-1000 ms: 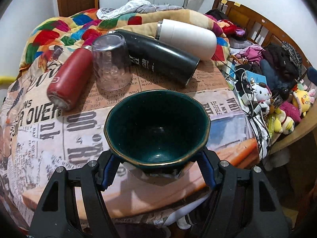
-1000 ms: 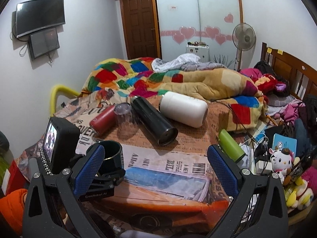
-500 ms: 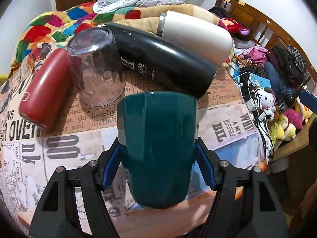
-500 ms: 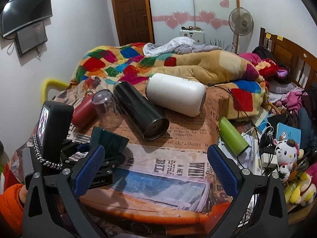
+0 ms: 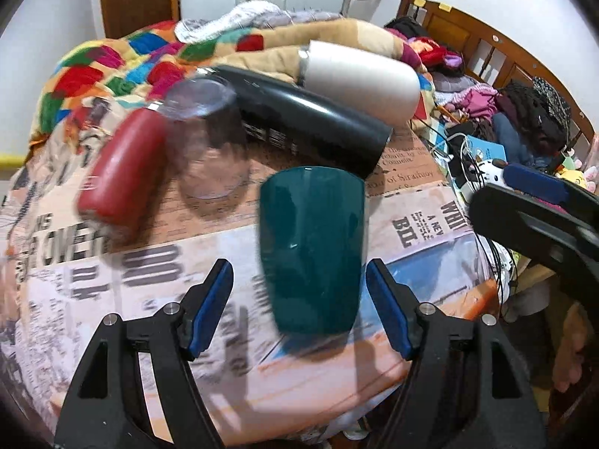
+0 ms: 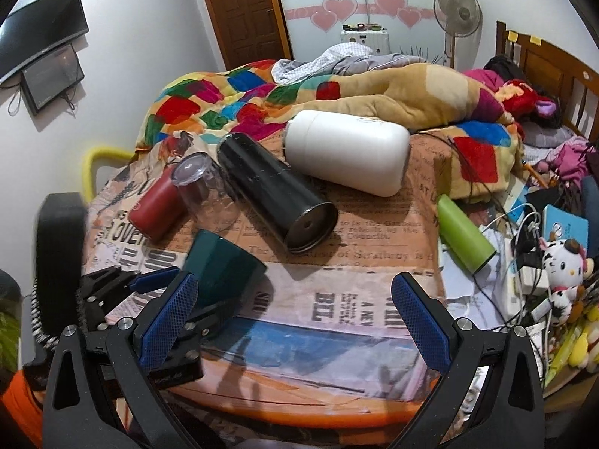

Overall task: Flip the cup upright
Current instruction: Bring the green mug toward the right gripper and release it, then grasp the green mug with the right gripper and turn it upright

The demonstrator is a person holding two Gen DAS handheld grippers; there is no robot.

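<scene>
Teal cup (image 5: pixel 312 249), glossy, base-up

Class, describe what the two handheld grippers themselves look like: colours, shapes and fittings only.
Both the left gripper and the right gripper have black angular frames with triangular cut-outs and silver round bolts. Their fingers carry blue pads, mesh-textured on the right one. No cables or markings show on them.

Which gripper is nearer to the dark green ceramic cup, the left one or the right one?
The left. The left gripper has its open fingers on either side of the dark green ceramic cup. The right gripper is open and empty, off to the cup's right.
</scene>
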